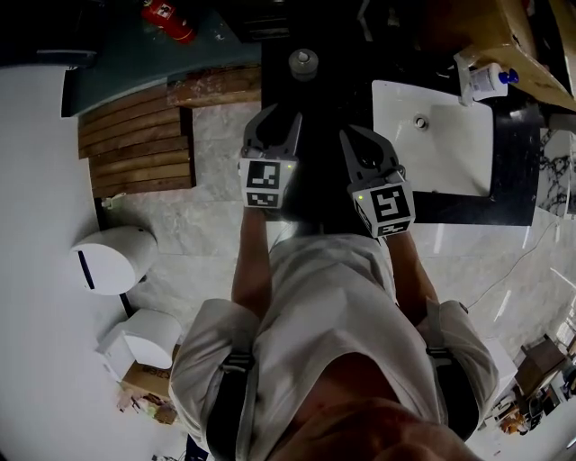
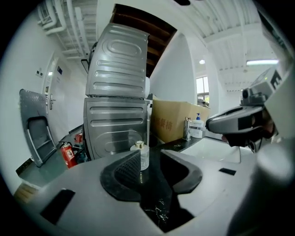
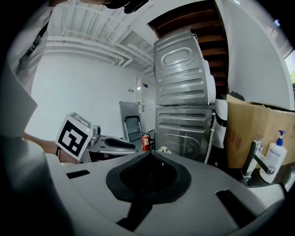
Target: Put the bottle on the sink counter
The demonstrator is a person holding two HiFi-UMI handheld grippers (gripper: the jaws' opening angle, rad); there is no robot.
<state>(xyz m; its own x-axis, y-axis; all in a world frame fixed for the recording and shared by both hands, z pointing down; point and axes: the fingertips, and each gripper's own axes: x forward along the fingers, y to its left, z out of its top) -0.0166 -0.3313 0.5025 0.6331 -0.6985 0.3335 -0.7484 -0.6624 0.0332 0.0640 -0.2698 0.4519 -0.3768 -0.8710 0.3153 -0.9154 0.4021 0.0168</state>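
A small clear bottle [image 1: 303, 63] with a gold cap stands upright on the black sink counter [image 1: 328, 103], left of the white basin [image 1: 450, 167]. My left gripper [image 1: 274, 122] is held short of it and apart from it. In the left gripper view the bottle [image 2: 142, 156] shows beyond the jaws, which stand partly apart with nothing between them [image 2: 150, 152]. My right gripper [image 1: 362, 142] is beside the left one, nearer the basin. Its jaws meet at the tips [image 3: 150, 152] and are empty. The bottle's cap [image 3: 163, 149] peeks out just behind them.
A soap dispenser [image 1: 489, 81] and a tap [image 3: 251, 161] stand at the basin's far side, by a cardboard box [image 2: 177, 122]. Stacked steel machines [image 2: 117, 115] rise behind the counter. A red fire extinguisher [image 1: 168, 16], a wooden pallet [image 1: 135, 135] and a white bin [image 1: 112, 259] are at the left.
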